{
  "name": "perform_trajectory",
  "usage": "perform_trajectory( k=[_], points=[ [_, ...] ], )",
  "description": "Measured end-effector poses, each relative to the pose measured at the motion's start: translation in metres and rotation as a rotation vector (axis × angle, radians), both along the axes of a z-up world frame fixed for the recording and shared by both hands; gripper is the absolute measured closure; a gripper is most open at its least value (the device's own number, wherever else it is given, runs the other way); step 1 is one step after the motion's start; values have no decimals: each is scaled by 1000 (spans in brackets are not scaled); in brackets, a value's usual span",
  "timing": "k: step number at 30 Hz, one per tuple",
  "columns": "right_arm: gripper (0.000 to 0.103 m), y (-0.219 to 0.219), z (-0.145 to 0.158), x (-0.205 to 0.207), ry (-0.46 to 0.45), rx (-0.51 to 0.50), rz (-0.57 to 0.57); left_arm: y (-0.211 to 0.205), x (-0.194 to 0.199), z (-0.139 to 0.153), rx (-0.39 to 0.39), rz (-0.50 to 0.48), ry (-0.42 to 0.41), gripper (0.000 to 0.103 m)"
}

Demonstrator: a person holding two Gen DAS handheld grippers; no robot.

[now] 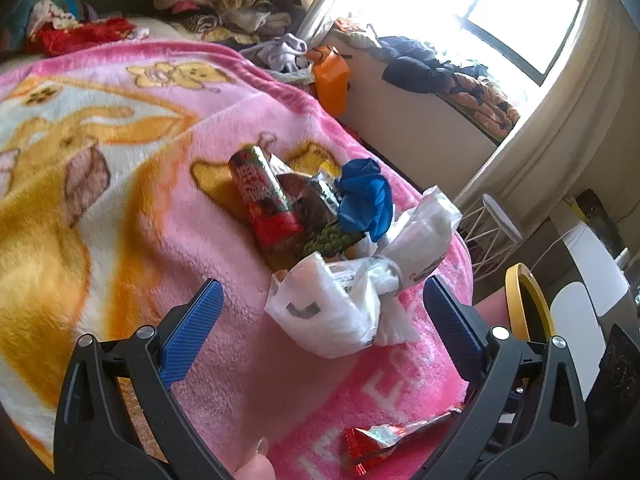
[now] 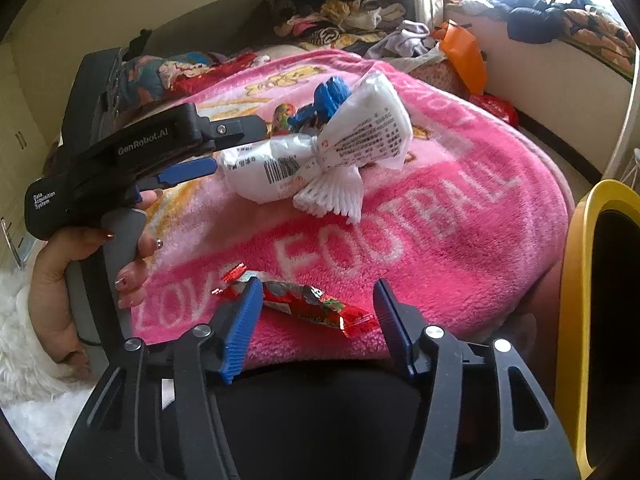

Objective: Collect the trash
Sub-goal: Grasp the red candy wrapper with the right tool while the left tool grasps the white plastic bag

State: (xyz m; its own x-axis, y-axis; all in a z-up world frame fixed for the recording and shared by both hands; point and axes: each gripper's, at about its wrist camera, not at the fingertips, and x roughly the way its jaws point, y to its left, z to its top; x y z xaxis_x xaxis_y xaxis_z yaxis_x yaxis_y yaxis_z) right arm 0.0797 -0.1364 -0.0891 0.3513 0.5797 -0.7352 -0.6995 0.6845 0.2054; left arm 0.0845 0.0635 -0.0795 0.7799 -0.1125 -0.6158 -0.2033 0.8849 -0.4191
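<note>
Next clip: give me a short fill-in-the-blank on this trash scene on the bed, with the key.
1. The trash lies on a ____ blanket.
2. The right gripper is open around a ____ wrapper.
3. The white bag lies between the open fingers of the ____ gripper.
4. Large white letters on the blanket spell ____.

Missing words: pink; red; left; FOOTBALL

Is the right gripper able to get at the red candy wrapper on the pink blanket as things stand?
Probably yes. The right gripper stands open with the red candy wrapper lying flat between its fingers, nothing covering it on the pink blanket.
</note>
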Motion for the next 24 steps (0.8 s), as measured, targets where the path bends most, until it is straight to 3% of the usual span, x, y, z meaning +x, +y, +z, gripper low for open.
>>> perform_trajectory(
  k=[2, 4, 7, 13, 22, 24],
  points=[
    [56, 2, -4, 1, 10, -12, 8, 1, 0, -2, -8, 0, 5, 11],
    [68, 4, -8, 1, 21, -24, 19, 2, 1, -5, -28, -3, 7, 11],
    [86, 9, -13, 0, 27, -47, 36, 0, 2, -6, -34, -11, 7, 22],
    [91, 11, -13, -5, 8, -59, 54, -5, 2, -6, -29, -33, 11, 50],
    [94, 6, -7, -11, -20, -51, 34, -15, 1, -1, -21, -82, -7, 74],
    [94, 7, -6, -11, -23, -49, 37, -17, 0, 3, -24, -92, -17, 74]
  ],
)
